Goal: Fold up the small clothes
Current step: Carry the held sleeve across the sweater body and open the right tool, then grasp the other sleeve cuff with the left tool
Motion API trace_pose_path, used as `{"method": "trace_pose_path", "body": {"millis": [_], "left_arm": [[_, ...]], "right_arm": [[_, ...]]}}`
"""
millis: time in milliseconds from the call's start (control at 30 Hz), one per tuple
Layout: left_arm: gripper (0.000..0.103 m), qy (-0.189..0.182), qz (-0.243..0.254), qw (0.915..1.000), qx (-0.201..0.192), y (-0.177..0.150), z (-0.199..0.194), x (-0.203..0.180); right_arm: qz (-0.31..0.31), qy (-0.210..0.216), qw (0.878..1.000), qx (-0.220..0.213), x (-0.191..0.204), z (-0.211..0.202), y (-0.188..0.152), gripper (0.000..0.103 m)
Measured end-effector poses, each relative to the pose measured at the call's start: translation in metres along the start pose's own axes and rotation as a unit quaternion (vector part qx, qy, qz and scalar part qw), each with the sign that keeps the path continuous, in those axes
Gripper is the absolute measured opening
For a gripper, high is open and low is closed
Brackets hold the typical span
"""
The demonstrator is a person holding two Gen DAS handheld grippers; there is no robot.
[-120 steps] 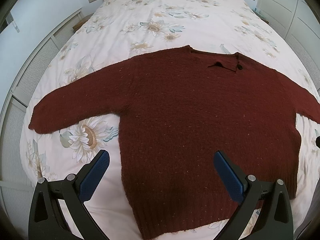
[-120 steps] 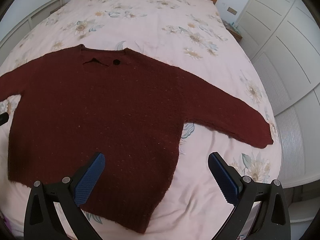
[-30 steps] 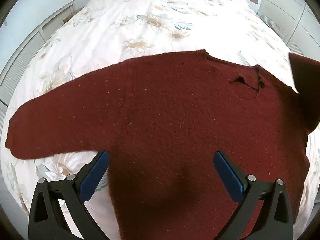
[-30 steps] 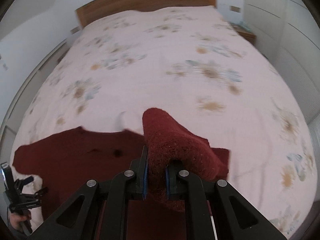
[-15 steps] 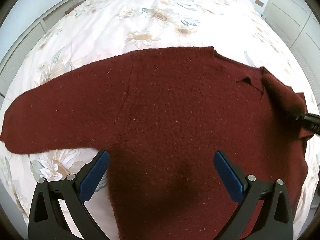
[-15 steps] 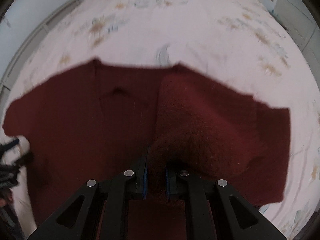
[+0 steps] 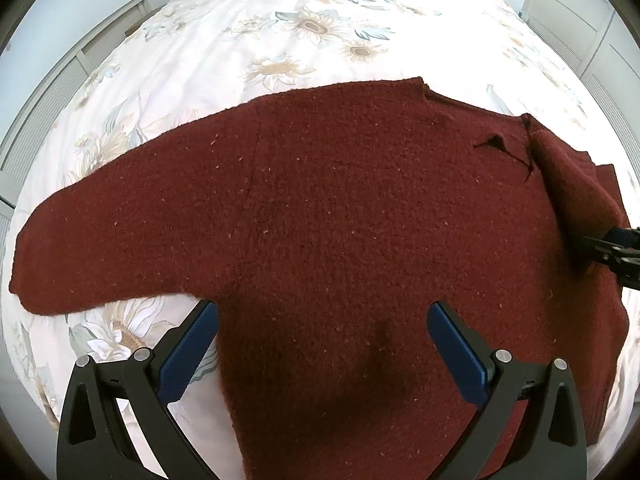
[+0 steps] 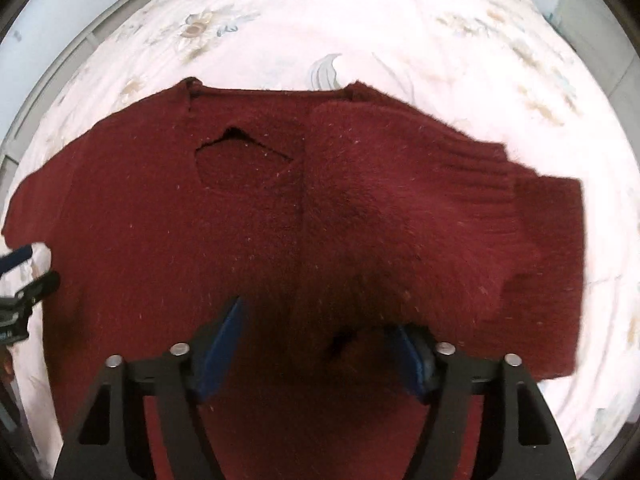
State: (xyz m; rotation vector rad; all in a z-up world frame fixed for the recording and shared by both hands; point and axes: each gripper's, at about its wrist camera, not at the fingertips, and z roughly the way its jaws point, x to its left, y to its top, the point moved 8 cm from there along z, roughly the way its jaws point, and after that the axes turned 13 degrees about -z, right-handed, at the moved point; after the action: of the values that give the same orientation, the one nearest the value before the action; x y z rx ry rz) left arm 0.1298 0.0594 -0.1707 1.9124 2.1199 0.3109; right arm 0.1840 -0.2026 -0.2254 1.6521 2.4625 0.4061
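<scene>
Now the right tool (image 8: 316, 344) has just been opening: jaws apart, folded sleeve (image 8: 400, 208) slack between them, pads not pressing. Left tool (image 7: 322, 344) also apart, empty, hovering over the sweater (image 7: 340, 220) body on the bed (image 7: 240, 32). Other sleeve (image 7: 100, 240) runs out toward 9 o'clock, long axis roughly 9–3; left tool is nearer, so prob. its grab next.

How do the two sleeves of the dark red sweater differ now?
The left sleeve lies spread out flat on the floral bedspread; the right sleeve is folded inward over the sweater's body. The left sleeve shows its full length; the right sleeve lies doubled. Both are the same dark red knit.
</scene>
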Motion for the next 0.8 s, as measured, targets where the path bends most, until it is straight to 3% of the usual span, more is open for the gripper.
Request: {"method": "trace_pose_path", "body": {"millis": [233, 367, 567, 800], "left_arm": [[0.102, 0.008, 0.014, 0.9999, -0.002, -0.001, -0.001, -0.006], [0.102, 0.005, 0.038, 0.9993, 0.005, -0.004, 0.003, -0.02], [0.102, -0.024, 0.079, 0.9966, 0.003, 0.001, 0.005, -0.067], [0.102, -0.051, 0.143, 0.9883, 0.013, 0.004, 0.016, -0.142]], "right_arm": [[-0.017, -0.026, 1.0, 0.003, -0.026, -0.032, -0.032, 0.081], [0.016, -0.051, 0.999, -0.002, -0.067, -0.045, -0.063, 0.081], [0.099, -0.087, 0.991, 0.008, -0.142, -0.04, -0.105, 0.081], [0.14, -0.065, 0.988, 0.011, -0.173, -0.023, -0.13, 0.081]]}}
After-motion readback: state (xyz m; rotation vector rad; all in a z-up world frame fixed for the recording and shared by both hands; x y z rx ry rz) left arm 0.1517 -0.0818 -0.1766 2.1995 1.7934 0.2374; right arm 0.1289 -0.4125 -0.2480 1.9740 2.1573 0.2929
